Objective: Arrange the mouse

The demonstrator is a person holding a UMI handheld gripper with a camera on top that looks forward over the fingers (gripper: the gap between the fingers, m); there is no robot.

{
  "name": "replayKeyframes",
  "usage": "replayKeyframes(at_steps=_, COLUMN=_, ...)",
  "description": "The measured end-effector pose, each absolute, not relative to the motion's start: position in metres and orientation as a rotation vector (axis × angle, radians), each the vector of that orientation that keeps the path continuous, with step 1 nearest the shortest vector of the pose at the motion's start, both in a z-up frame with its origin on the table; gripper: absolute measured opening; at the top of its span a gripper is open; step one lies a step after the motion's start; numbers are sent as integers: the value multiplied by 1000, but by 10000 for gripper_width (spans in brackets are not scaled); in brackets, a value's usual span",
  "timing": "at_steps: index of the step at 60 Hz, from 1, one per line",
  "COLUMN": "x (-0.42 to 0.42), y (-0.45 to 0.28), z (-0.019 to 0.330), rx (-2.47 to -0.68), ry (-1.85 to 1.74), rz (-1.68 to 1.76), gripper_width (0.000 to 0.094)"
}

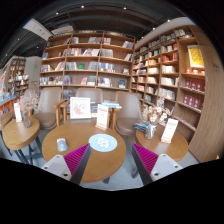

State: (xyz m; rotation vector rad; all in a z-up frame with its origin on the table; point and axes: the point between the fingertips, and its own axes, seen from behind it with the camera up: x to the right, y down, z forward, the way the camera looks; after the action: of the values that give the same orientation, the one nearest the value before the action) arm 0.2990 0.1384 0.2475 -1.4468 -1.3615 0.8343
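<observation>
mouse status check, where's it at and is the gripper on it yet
Hand-held gripper open, empty, above the round table. Mouse on the table, ahead of the left finger, untouched. Blue-white disc beside it; path clear.

a mouse (62,145), it seems, lies left of a disc (103,142) on the table (85,162), bookshelves (95,62) behind.

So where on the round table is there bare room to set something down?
The round wooden table is bare between the fingers of the open gripper and left of the mouse. The far edge is crowded: the blue mouse pad sits there, with the upright sign just behind.
</observation>
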Motion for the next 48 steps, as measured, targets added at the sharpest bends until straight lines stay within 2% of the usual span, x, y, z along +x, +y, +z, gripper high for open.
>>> replayKeyframes(at_steps=26, x=288, y=93, z=198, rx=-1500, ry=-1442, rz=851, gripper_width=855)
replayKeyframes(at_steps=48, x=284, y=29, z=136, rx=-1501, ry=-1551, rz=837, gripper_width=852)
